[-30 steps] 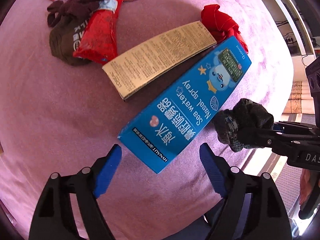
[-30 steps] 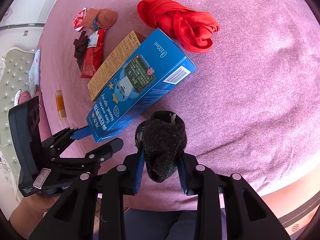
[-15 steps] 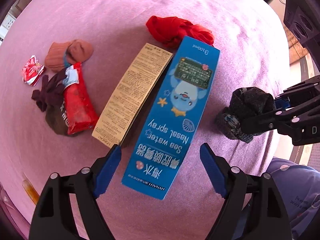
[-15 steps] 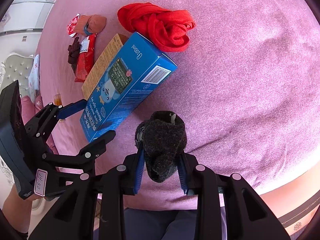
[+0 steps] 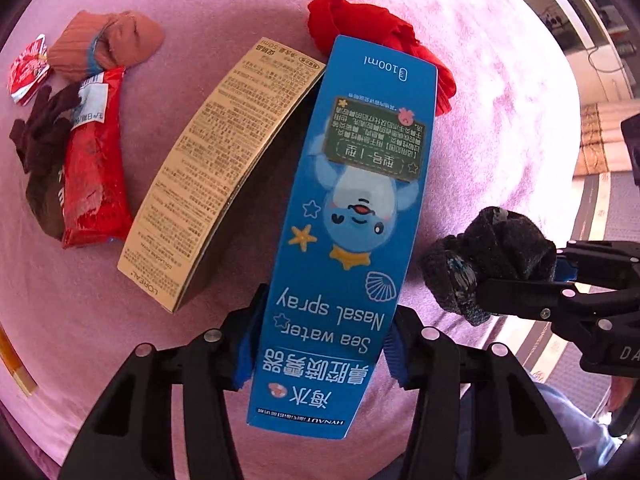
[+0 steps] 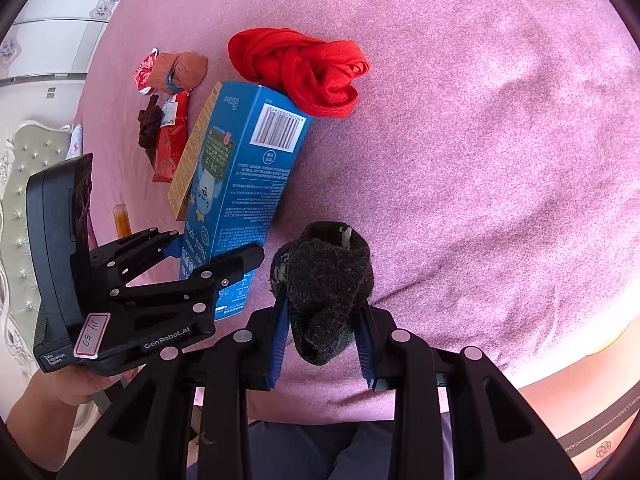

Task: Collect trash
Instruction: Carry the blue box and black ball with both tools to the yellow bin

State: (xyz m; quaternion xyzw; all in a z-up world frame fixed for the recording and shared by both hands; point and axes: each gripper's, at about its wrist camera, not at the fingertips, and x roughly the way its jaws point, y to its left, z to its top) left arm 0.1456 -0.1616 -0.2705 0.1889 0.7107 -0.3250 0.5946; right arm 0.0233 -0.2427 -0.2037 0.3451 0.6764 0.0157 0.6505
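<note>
A pink velvety cover [image 6: 460, 160] fills almost everything here, wrinkled and bright under strong light. Off to the left in the right wrist view there's a white tufted headboard [image 6: 20, 184] with studs, and above it white panelled furniture [image 6: 68, 12] with carved flowers. In the left wrist view, past the cover's right edge, we've got a patterned rug [image 5: 596, 140], pale flooring with a dark curved line [image 5: 600, 216], and white shelving [image 5: 576, 4] with cables behind it.
</note>
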